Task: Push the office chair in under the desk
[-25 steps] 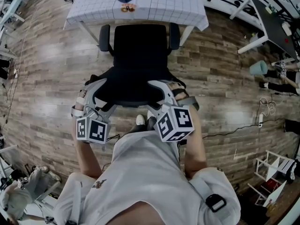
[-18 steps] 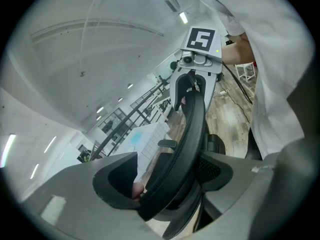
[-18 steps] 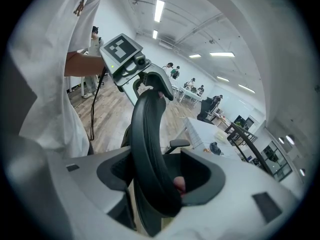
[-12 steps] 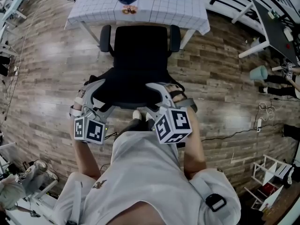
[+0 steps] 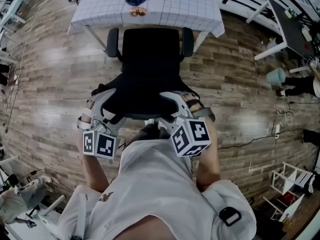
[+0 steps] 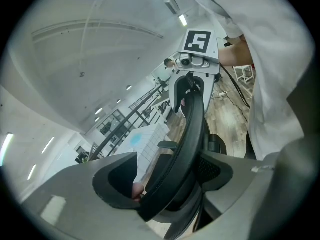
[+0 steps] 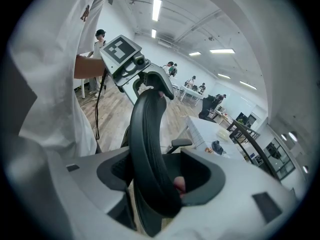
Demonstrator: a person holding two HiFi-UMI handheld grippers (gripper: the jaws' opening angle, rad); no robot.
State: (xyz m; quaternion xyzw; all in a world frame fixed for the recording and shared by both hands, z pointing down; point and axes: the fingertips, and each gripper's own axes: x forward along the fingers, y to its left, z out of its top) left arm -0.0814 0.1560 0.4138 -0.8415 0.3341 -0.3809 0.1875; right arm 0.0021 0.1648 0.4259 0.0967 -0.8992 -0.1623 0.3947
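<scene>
While the office chair (image 5: 150, 59) stands facing the bench (image 5: 100, 11), armrests at its near edge and seat not yet beneath it, the left tool (image 5: 107, 108) and right tool (image 5: 180, 104) each clamp the backrest's (image 5: 142, 96) top rim — jaws fairly wide, the black rim pressed between them — above the wooden floor (image 5: 50, 84).

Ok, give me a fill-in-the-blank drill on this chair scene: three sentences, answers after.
1. On the office chair, the left gripper and right gripper both close on the top edge of its ____.
2. The chair's colour is ____.
3. The head view shows exactly ____ armrests, near the desk.
Missing: backrest; black; two.
</scene>
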